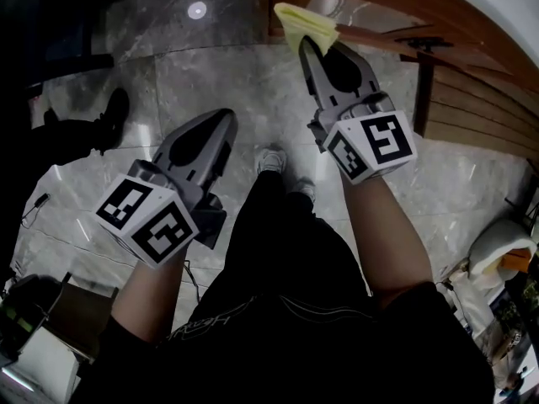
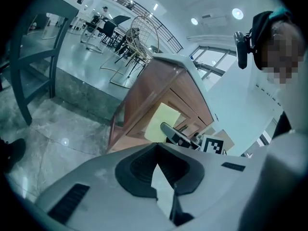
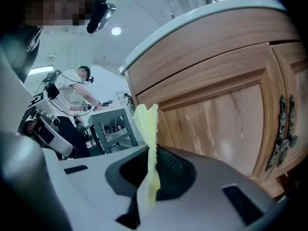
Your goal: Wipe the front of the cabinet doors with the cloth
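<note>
A yellow cloth (image 1: pixel 303 23) is pinched in my right gripper (image 1: pixel 305 42), which is shut on it. Its free end stands up past the fingertips (image 3: pixel 147 124). The cloth is held up at the wooden cabinet (image 1: pixel 472 74); in the left gripper view the cloth (image 2: pixel 161 121) lies over a door panel (image 2: pixel 168 97), and I cannot tell whether they touch. The right gripper view faces a light wood door (image 3: pixel 226 114) with dark metal handles (image 3: pixel 284 129) at its right edge. My left gripper (image 1: pixel 227 114) hangs lower and to the left over the floor, shut on nothing (image 2: pixel 155 144).
Grey marble floor (image 1: pixel 210 74) runs under both grippers. My own legs and shoes (image 1: pixel 271 160) are below. A dark shoe (image 1: pixel 114 112) of someone else is at the left. A person (image 3: pixel 72 97) stands by a grey table (image 3: pixel 113 126) behind. Clutter (image 1: pixel 497 259) sits at the right.
</note>
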A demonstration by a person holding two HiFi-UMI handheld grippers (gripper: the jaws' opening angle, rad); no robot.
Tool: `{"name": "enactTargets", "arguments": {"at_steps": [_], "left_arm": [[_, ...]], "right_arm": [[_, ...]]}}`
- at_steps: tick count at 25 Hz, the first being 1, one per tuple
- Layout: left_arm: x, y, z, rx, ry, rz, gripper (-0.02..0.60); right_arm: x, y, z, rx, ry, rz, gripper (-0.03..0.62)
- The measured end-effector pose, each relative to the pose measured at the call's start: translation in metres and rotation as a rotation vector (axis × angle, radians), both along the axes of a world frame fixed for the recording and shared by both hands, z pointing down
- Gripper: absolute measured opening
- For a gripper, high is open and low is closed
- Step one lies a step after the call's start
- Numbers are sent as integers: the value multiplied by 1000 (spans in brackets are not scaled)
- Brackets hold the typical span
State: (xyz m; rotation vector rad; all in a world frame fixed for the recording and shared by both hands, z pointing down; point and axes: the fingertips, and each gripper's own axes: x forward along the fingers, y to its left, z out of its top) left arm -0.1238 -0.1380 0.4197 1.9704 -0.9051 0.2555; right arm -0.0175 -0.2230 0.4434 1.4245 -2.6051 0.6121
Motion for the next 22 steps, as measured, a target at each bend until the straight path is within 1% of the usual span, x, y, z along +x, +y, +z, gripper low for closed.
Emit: {"name": "enactTargets", "arguments": {"at_steps": [5, 10, 16, 22], "left_arm": [[-12, 0, 2, 0, -5, -36, 6], [-22, -4, 8, 2, -28, -85, 6], [-20, -10, 14, -3, -35, -75, 6], [-10, -14, 19, -18, -37, -67, 6]], "right_arm": [[-22, -7, 7, 11, 21, -45, 41], [-25, -16, 17, 2, 37, -32, 41], [-19, -20, 27, -1, 37, -18, 41], [-2, -22, 28, -3, 26, 25, 41]]}}
